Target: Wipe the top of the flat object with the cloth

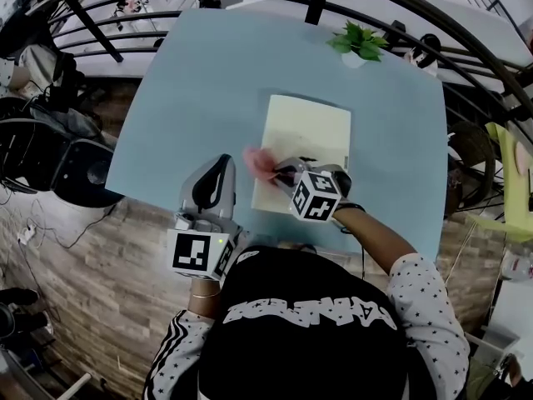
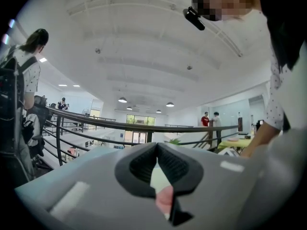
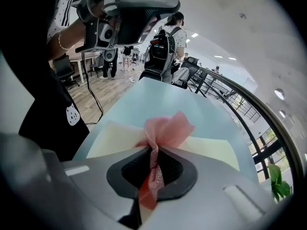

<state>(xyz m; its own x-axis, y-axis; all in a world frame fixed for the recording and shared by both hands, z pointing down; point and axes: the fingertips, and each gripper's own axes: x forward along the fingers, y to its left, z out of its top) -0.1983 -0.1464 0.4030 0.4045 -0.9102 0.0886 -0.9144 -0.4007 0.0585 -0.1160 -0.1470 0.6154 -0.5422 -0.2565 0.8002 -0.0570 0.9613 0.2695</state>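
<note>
The left gripper (image 1: 222,165), fingers closed on nothing, is over the near edge of the blue tabletop (image 1: 208,82), just left of the cream board (image 1: 310,127). The right gripper's (image 1: 280,172) fingers pinch the pink cloth (image 1: 260,163), bunched on the board's near left corner.

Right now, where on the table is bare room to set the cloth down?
Widest: the blue table left of the cream board, out to its edge. Narrower strips lie right of the board and beyond it, beside the plant. Crowded: the board's near corner, with left gripper, right gripper and cloth.
</note>
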